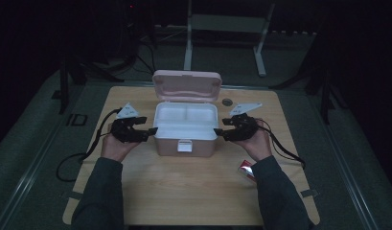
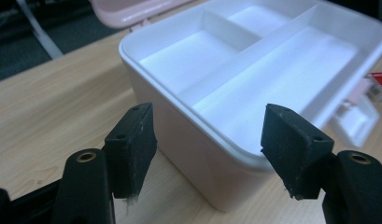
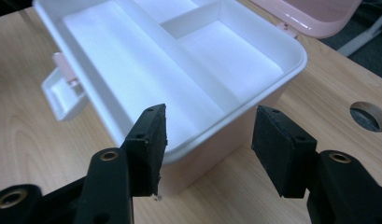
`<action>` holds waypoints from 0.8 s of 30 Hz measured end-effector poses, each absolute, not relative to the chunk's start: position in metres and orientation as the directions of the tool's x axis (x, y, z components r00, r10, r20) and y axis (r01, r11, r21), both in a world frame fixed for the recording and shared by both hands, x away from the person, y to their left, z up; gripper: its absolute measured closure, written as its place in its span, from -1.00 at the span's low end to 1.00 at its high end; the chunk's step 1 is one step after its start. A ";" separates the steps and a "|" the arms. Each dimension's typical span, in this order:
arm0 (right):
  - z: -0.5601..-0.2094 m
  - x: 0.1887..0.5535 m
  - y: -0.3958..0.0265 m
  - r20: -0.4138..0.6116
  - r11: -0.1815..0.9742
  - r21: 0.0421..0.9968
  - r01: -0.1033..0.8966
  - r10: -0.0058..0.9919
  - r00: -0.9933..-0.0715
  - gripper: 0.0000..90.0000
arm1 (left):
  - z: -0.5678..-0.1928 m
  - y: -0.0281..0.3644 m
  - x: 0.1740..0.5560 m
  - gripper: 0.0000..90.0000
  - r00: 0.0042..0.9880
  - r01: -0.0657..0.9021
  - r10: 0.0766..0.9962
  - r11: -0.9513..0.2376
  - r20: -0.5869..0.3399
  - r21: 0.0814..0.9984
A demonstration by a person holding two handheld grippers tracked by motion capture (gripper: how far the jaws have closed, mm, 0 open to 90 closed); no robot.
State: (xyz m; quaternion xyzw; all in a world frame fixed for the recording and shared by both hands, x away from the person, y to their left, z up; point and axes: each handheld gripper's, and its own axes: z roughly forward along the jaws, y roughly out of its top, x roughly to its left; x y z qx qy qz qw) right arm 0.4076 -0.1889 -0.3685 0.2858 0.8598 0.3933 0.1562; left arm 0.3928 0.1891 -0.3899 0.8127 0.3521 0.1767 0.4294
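1. Two grippers are seen in the high view, one at each short side of a pink box [image 1: 185,143] that stands open at the middle of the wooden table [image 1: 184,191].
2. The room beyond the table is dark in the high view; only a pale metal frame [image 1: 227,28] on the floor behind is made out.
3. A red and white item [image 1: 246,171] near the table's right front is partly covered by the right sleeve in the high view and cut off at the edge of the left gripper view; what it is cannot be told.
4. The box's lid [image 1: 186,86] is seen whole only from above, tilted back behind the box; both gripper views crop it to a pink corner.
5. A white tray [image 2: 254,70] with one long compartment and two smaller ones is shown clearly in the gripper views; the white latch [image 3: 62,95] hanging at the front is also visible there.
6. A round hole [image 3: 368,115] in the tabletop is noted behind the box's right side.
7. Left gripper [image 2: 209,140]: jaws spread wide, nothing between them, the box's near corner just ahead; contact cannot be told.
8. Right gripper [image 3: 209,144]: jaws likewise wide and empty, level with the box's rim, just beside its wall.
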 end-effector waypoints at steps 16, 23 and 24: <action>-0.382 0.420 -0.180 -0.017 0.543 0.735 0.406 0.614 -0.789 -0.05 | -0.405 0.172 0.406 -0.22 0.705 0.453 0.707 -0.393 -0.051 0.800; -0.383 0.415 -0.188 -0.011 0.537 0.734 0.416 0.622 -0.783 -0.05 | -0.406 0.167 0.403 -0.19 0.706 0.453 0.705 -0.370 -0.072 0.811; -0.383 0.414 -0.191 -0.010 0.536 0.734 0.417 0.623 -0.782 -0.05 | -0.407 0.165 0.402 -0.17 0.702 0.457 0.707 -0.360 -0.081 0.814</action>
